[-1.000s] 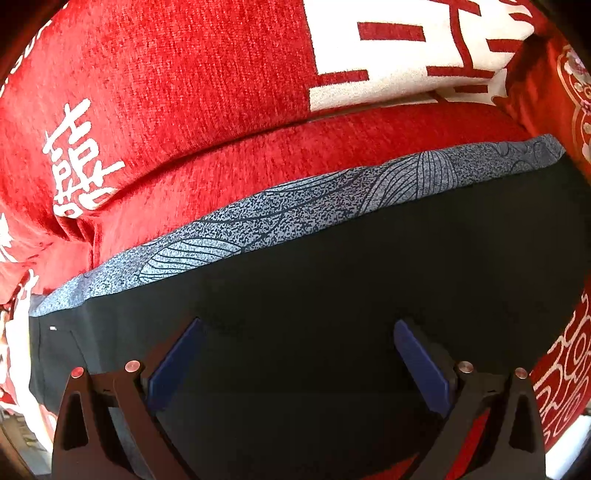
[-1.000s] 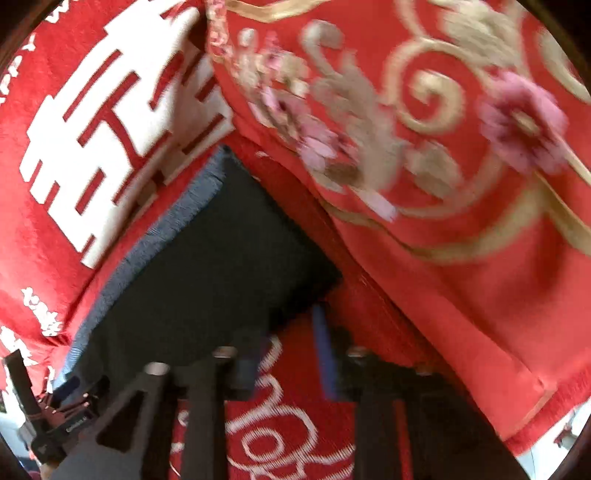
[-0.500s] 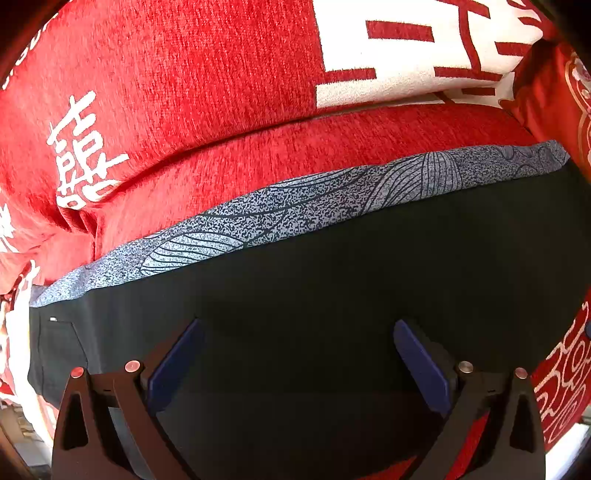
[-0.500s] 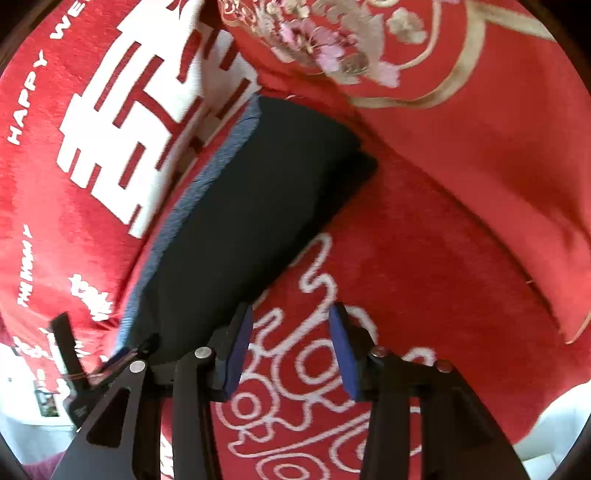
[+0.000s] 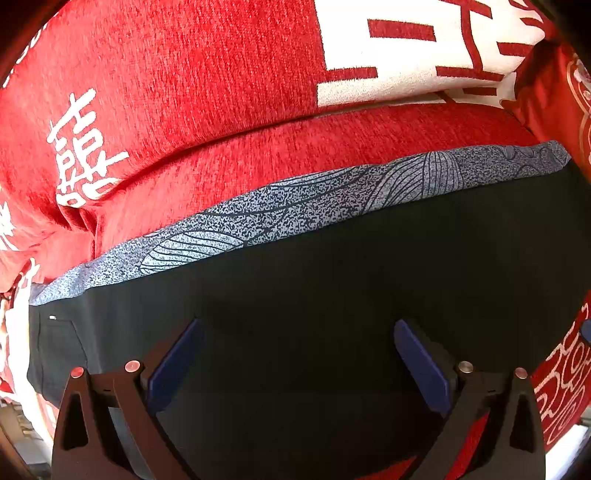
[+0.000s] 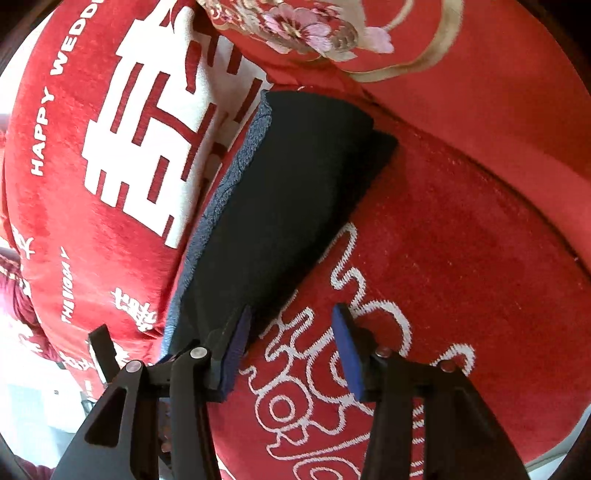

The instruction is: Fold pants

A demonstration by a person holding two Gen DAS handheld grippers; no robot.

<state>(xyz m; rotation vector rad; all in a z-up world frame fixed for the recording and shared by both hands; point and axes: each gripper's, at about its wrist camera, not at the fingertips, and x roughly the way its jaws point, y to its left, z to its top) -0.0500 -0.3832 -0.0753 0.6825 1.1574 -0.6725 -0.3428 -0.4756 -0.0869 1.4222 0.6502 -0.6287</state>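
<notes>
Black pants (image 5: 369,295) lie flat in a folded strip on a red sofa seat, with a grey-blue patterned band (image 5: 295,206) along their far edge. My left gripper (image 5: 295,354) hangs straight above the black cloth, wide open, blue pads apart and gripping nothing. In the right wrist view the same pants (image 6: 288,199) run away from me as a long dark strip. My right gripper (image 6: 290,347) sits at the strip's near right edge over the red seat; its jaws are opening, with only the white-patterned seat cover between them.
A red cushion (image 6: 122,147) with large white characters backs the pants. A red embroidered cushion with pink flowers (image 6: 314,29) lies at the far end. The red seat cover (image 6: 461,258) stretches right of the pants. The sofa's front edge shows at the lower right.
My right gripper has swung and tilted so that the pants now show as a long strip, and its jaws have widened. The left gripper has stayed still over the cloth.
</notes>
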